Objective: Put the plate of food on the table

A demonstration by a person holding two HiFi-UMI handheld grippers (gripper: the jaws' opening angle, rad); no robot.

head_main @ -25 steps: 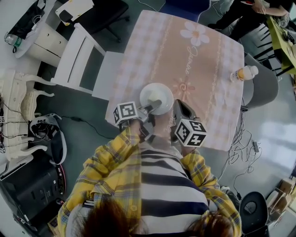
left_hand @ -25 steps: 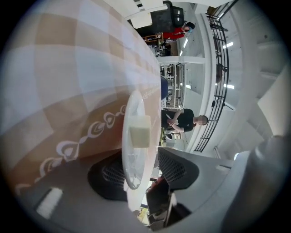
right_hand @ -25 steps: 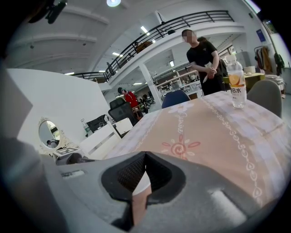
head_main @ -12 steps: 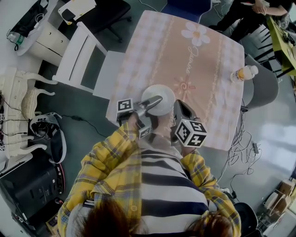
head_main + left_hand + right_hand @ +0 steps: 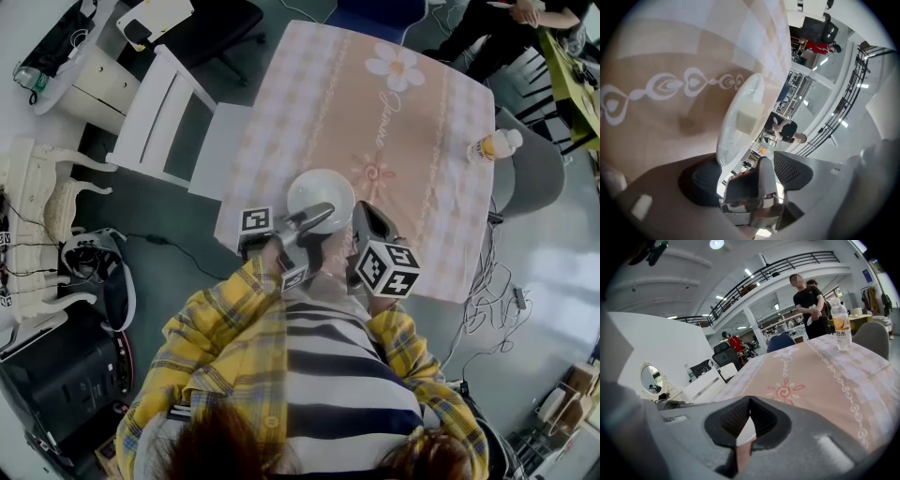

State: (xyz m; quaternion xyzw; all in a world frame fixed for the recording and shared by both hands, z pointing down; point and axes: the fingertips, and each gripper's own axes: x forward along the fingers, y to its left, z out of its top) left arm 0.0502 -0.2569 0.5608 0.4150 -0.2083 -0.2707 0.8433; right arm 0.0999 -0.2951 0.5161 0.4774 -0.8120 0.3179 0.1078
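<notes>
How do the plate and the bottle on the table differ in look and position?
The plate is white, low and wide, carrying a pale block of food; the bottle is tall, narrow and clear. The plate sits at the table's near edge; the bottle stands by its right edge. Both rest on the table.

Open office hall: mezzanine railing [image 5: 787, 262], office chair [image 5: 725, 357]

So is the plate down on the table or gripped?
On the table: the plate lies flat on it; the left tool has just been opening, jaws apart around its rim.
</notes>
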